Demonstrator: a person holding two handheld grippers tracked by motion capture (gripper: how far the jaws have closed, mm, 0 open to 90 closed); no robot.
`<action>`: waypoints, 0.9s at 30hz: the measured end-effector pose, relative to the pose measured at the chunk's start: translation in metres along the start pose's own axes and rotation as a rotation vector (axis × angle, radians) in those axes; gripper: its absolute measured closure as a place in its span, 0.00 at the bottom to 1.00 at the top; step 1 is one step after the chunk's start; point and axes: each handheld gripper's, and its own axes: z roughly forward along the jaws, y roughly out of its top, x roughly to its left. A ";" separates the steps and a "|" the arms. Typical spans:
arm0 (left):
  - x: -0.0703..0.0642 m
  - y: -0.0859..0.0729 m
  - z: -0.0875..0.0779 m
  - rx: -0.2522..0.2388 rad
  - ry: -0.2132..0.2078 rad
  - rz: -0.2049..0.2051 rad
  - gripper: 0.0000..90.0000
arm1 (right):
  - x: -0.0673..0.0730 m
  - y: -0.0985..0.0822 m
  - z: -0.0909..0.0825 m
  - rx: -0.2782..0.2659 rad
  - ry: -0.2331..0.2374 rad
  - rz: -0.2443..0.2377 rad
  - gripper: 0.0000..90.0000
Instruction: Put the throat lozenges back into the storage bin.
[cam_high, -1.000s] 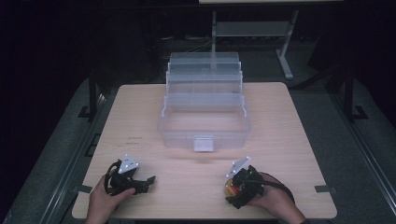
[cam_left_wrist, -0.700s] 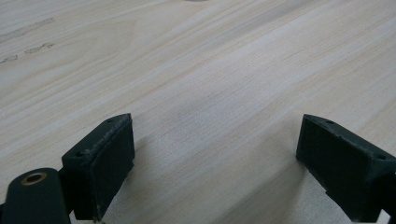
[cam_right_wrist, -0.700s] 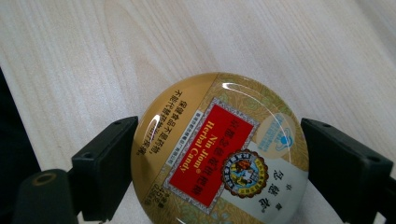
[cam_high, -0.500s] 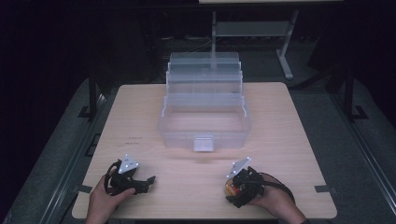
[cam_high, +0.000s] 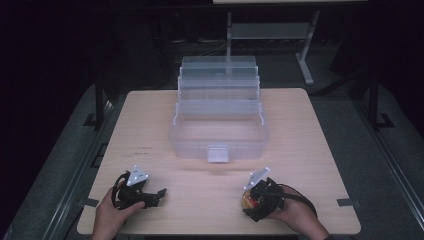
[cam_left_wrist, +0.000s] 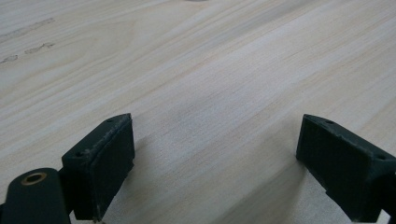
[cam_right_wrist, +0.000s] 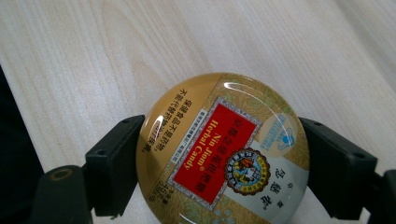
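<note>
Evidently the right claw (cam_right_wrist: 224, 163) has a round gold candy tin (cam_right_wrist: 224, 149) pinched between its two jaws, one jaw pressed to each side of the rim, lid up; holding it across the widest part probably keeps the smooth tin from slipping. In the high view that tin (cam_high: 246, 200) sits at the lower right of the frame, near the front edge of the tabletop (cam_high: 150, 125). The left claw (cam_left_wrist: 215, 163) stands wide with only bare wood between its jaws, seemingly just parked at the lower left of the high view. A clear tiered plastic organiser box (cam_high: 218, 120) stands open at the centre, well apart from both claws, perhaps meant to receive the tin
</note>
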 end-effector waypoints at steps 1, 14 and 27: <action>0.000 0.000 0.000 0.000 0.000 0.000 0.12 | 0.000 0.000 -0.001 -0.001 -0.002 0.002 0.22; 0.000 0.000 0.000 0.000 0.000 0.000 0.12 | -0.007 -0.003 -0.009 -0.006 -0.017 0.028 0.22; 0.000 0.000 0.000 0.000 0.000 0.000 0.12 | -0.019 -0.007 -0.024 -0.026 -0.045 0.070 0.22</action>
